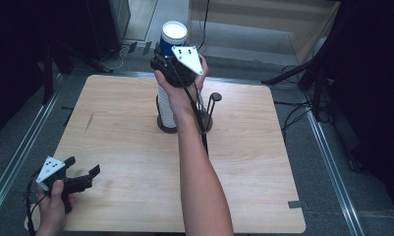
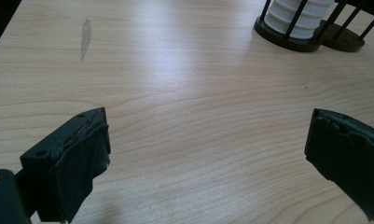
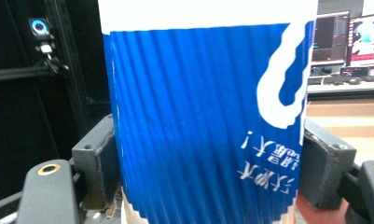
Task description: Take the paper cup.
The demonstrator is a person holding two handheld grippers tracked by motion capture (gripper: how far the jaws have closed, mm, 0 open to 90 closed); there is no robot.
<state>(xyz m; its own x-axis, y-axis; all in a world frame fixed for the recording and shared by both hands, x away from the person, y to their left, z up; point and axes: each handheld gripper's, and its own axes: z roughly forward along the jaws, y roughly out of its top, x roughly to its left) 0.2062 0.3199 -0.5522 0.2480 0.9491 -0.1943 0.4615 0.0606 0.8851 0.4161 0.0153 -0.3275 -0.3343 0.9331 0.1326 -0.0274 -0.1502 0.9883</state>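
Cup (image 1: 174, 33), blue with a white rim, stood at the top of the white stack (image 1: 166, 110) in the rack (image 1: 210, 104) near the far edge of the table (image 1: 126, 147). Its long axis ran straight up and down, parallel to the rack's black bars. In the high view the white rimmed end faced up toward the camera, while in the right gripper view the printed characters on the ribbed blue wall read upside down and a white band crossed the top of the cup (image 3: 208, 116). The right gripper (image 1: 177, 66) was clamped on that blue wall, one black pad pressed to each side, with the person's hand wrapped round the gripper body and the forearm stretched up the middle of the table. Below the jaws the white stack continued down to the dark round base of the rack. The left gripper (image 1: 81, 174) sat well apart from all this, low over the near left corner of the table, its jaws spread wide with nothing but bare wood between them. From the left gripper view, the rack (image 2: 306, 28) and the ribbed foot of the stack (image 2: 299, 14) showed at the far right.
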